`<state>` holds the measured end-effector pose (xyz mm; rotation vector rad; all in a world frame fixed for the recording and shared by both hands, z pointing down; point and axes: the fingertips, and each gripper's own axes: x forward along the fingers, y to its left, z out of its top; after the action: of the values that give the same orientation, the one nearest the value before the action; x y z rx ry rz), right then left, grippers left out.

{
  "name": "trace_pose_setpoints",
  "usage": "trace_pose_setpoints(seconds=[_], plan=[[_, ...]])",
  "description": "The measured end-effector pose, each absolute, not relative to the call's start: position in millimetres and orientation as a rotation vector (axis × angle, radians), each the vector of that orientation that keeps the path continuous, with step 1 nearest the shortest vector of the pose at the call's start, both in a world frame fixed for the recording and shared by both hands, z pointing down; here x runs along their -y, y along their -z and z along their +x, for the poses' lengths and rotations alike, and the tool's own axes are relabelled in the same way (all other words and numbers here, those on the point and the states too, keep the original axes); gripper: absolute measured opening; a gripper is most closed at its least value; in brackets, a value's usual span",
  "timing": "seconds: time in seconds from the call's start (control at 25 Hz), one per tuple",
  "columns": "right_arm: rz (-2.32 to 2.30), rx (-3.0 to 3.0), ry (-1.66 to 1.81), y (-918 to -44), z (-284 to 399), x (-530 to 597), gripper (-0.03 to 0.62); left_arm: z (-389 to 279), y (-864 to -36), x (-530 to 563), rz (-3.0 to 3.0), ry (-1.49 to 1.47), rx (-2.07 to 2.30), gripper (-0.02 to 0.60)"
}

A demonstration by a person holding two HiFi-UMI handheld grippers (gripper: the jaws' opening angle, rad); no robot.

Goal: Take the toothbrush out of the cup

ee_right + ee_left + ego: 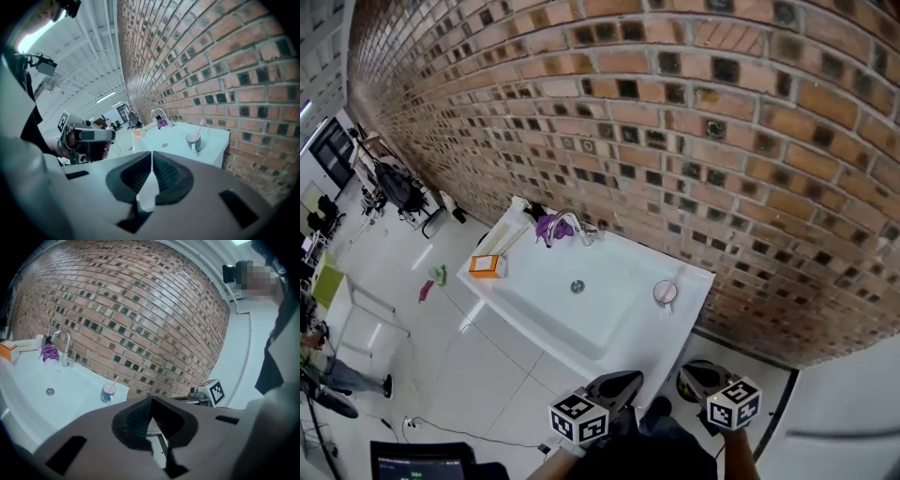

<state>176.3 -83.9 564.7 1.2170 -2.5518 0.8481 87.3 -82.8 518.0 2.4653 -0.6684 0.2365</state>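
Observation:
A glass cup (665, 293) stands on the right rim of the white sink (609, 328), with a pink toothbrush (675, 278) leaning in it. Both grippers hang well in front of the sink, away from the cup. My left gripper (630, 379) is shut and holds nothing; in its own view its jaws meet (151, 400) and the cup (108, 393) lies far ahead to the left. My right gripper (688, 372) is also shut and empty, its jaws closed (151, 155) with the cup (193, 141) and toothbrush (200, 126) ahead to the right.
A chrome faucet (569, 225) with a purple cloth (547, 228) sits at the sink's back, an orange box (486, 266) on its left rim, a drain (577, 286) in the basin. A brick wall (694, 112) rises right behind. White tiled floor surrounds the sink.

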Motion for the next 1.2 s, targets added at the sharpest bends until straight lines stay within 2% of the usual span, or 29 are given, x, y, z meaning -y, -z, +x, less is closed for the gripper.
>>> trace_pose_setpoints(seconds=[0.28, 0.92, 1.2], plan=[[1.342, 2.489, -0.866, -573.0, 200.1, 106.2, 0.000, 98.4, -524.4, 94.4, 2.469, -0.235, 0.618, -0.002], [1.419, 2.379, -0.830, -604.8, 208.8, 240.4, 0.049, 55.2, -520.8, 150.1, 2.449, -0.200, 0.716, -0.002], [1.462, 2.282, -0.845, -640.1, 221.6, 293.3, 0.049, 50.7, -522.4, 173.9, 2.458, -0.223, 0.694, -0.002]])
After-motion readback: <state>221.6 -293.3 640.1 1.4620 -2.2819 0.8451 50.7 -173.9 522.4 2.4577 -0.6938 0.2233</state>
